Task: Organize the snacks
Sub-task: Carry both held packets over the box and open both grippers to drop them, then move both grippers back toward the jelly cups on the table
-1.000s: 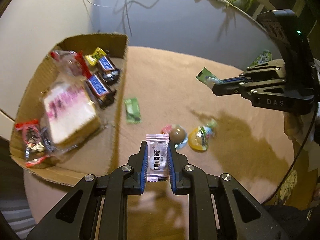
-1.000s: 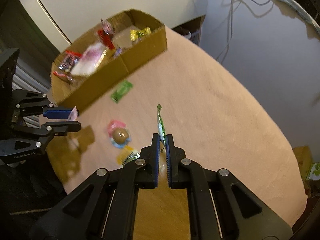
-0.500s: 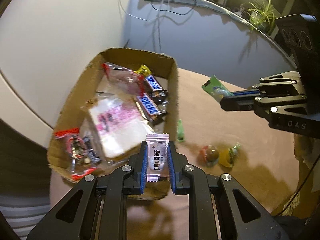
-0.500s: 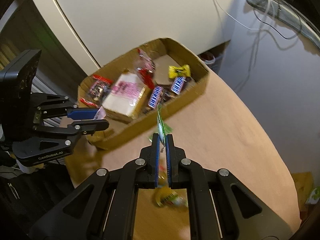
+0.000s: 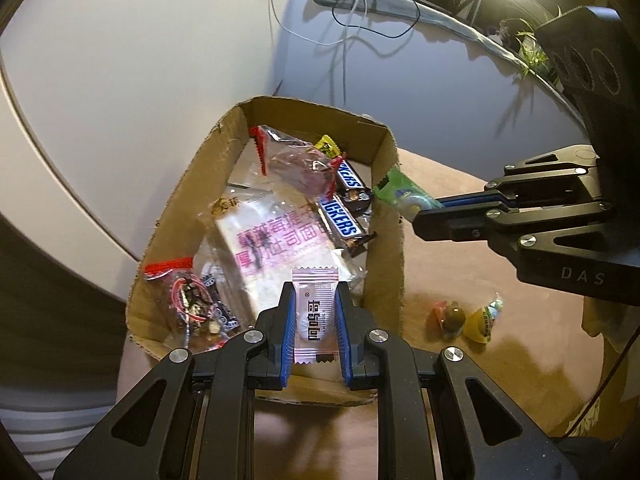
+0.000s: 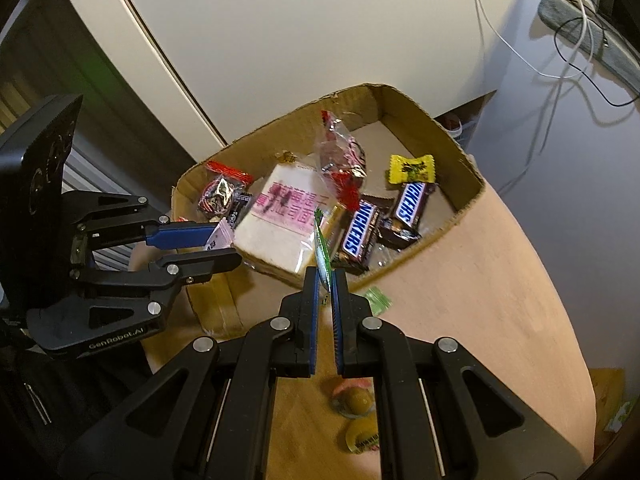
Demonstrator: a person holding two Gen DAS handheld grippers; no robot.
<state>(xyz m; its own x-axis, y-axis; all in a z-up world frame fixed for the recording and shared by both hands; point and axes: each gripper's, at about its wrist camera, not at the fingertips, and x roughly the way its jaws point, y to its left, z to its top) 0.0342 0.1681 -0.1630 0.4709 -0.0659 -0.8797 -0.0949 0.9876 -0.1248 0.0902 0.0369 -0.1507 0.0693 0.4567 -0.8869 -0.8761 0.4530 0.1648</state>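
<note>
One cardboard box [image 5: 384,248] is seen at the edge of the round tan table [image 6: 500,280], open at the top. Inside it, a large clear-wrapped sandwich pack with pink lettering [image 5: 276,248] is laid across the middle. Two Snickers bars [image 6: 360,232] are lodged side by side along one wall, with a yellow candy [image 6: 412,168] just beyond them. A clear bag with red crimped ends [image 5: 300,164] is propped on top of the pile, and a smaller red-edged packet [image 5: 184,292] is tucked into the near corner.

A white sachet [image 5: 314,316] is pinched upright in the left gripper [image 5: 314,320], which is held over the box's near wall. A thin green packet [image 6: 323,256] is clamped edge-on in the right gripper [image 6: 325,280], at the box's long wall.

Left on the table outside the box are a green wrapper [image 6: 378,299], a brown ball candy [image 5: 450,316] and a yellow candy pack [image 5: 484,320].
</note>
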